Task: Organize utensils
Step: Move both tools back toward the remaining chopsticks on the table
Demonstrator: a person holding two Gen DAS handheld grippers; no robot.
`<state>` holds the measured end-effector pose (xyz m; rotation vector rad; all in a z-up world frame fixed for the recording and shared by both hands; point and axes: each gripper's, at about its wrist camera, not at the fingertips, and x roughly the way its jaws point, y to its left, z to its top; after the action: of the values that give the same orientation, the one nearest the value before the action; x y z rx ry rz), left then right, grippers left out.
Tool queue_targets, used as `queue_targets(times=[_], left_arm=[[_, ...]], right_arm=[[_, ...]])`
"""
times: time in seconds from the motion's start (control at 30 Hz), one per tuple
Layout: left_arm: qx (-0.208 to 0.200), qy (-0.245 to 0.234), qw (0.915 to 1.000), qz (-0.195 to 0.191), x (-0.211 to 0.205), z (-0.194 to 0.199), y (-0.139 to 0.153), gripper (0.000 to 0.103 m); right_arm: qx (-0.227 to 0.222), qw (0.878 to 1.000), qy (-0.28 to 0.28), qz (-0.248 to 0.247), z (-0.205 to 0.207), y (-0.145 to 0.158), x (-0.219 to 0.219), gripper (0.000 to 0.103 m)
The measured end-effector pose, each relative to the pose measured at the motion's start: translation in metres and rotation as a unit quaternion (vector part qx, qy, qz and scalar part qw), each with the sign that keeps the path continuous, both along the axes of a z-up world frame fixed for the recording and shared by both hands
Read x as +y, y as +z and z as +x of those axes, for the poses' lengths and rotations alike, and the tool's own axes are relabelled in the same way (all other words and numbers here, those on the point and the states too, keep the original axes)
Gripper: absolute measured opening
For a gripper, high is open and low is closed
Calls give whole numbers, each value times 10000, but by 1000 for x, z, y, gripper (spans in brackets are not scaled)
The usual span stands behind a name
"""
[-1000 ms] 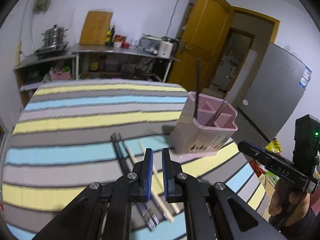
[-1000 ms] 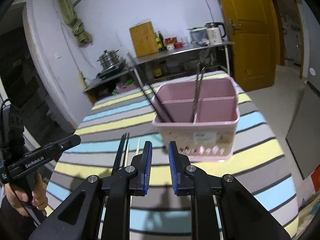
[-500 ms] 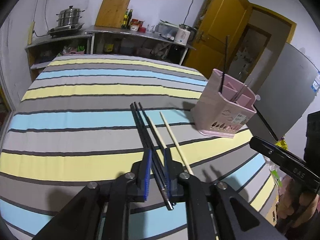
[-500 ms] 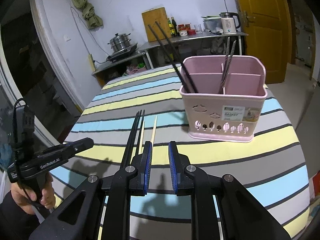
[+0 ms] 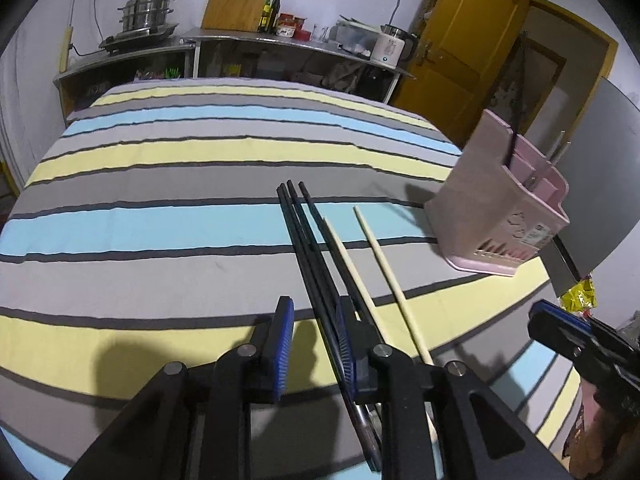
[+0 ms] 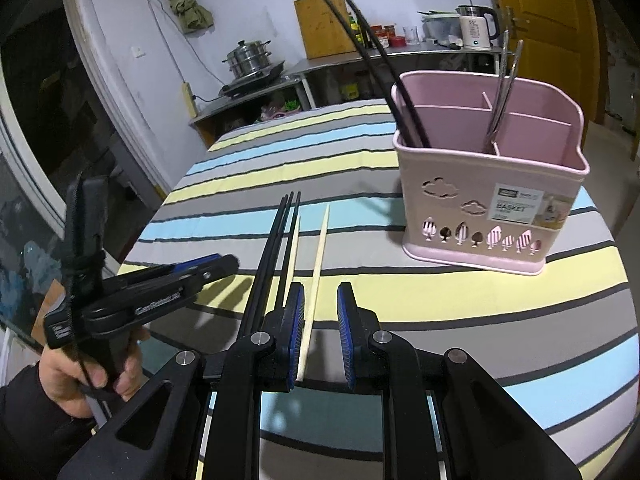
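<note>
at the bottom of the left wrist view the left claw [image 5: 313, 344] is spread, released, its right pad beside the black chopsticks [image 5: 310, 248] lying on the striped desk [image 5: 160, 224]. low in the right wrist view the right claw [image 6: 319, 334] is also released, with one pale wooden chopstick [image 6: 314, 284] running between its pads. the second wooden chopstick [image 6: 292, 252] lies just left of it. further back, right of centre, the pink utensil basket [image 6: 492, 196] stands upright, black chopsticks [image 6: 372, 52] leaning in its left compartment and metal utensils [image 6: 504, 88] at its middle divider.
</note>
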<state>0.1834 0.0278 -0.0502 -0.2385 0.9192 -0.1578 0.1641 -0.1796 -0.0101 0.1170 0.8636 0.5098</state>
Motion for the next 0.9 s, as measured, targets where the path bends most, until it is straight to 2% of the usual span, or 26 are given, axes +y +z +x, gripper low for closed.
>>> queue_targets(times=[0.23,0.6,0.83,0.9], left_arm=[[177,66,9997,177,-2,17,-20,22],[-76,94,9982,580,-10,24,-22,30],[-119,115,9969,769,-6,20,-23,30],[-95,136,9966,806,-4,17,-23,26]], right_arm=[[126,9999,8,-32,9,-11,3,17],[240,9997,84,-51,21,-22,17,17],[229,9996,122,-86,21,-23,18,17],[239,9996,115,-86,23,-24,18,17]])
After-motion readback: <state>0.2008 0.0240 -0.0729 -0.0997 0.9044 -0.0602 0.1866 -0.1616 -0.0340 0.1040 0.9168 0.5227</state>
